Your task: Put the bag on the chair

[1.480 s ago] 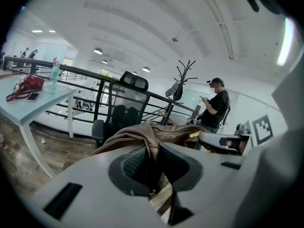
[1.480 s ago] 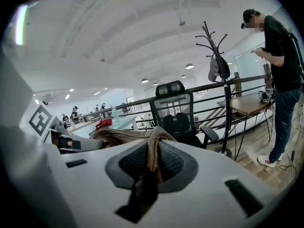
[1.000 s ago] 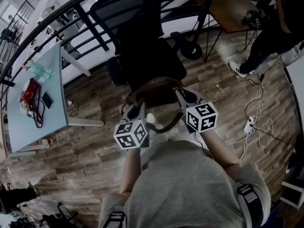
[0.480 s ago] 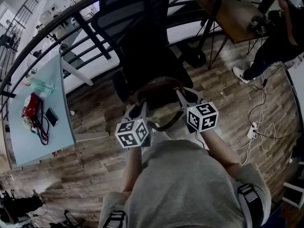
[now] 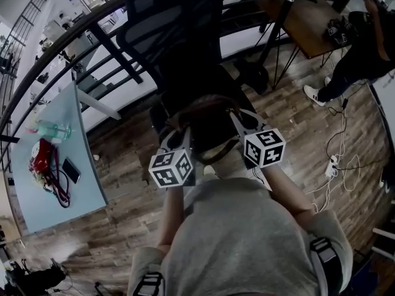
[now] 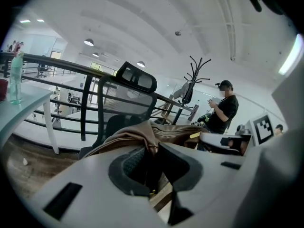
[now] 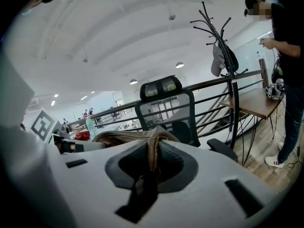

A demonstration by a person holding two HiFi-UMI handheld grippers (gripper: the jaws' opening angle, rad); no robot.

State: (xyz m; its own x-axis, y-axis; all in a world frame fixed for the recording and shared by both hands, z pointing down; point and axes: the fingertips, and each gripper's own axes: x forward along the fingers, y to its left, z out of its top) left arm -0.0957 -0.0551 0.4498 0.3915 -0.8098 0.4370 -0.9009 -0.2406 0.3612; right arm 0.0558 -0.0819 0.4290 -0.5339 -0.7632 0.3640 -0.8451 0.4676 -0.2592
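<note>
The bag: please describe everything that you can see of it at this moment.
The bag is brown and soft, leather by its look, with a dark strap looping below it on the person's side. It sags between the left gripper and the right gripper, each shut on a fold of its upper edge. It is over the seat of the black office chair; whether it touches the seat cannot be told.

Surroundings: wood floor (image 5: 123, 165) beside a dark railing (image 5: 68, 39).
Left: pale blue table (image 5: 83, 193) carrying a bottle (image 5: 52, 130), a red item (image 5: 42, 159) and a phone (image 5: 71, 170). Upper right: wooden desk (image 5: 305, 17) and a standing person (image 5: 364, 48).
</note>
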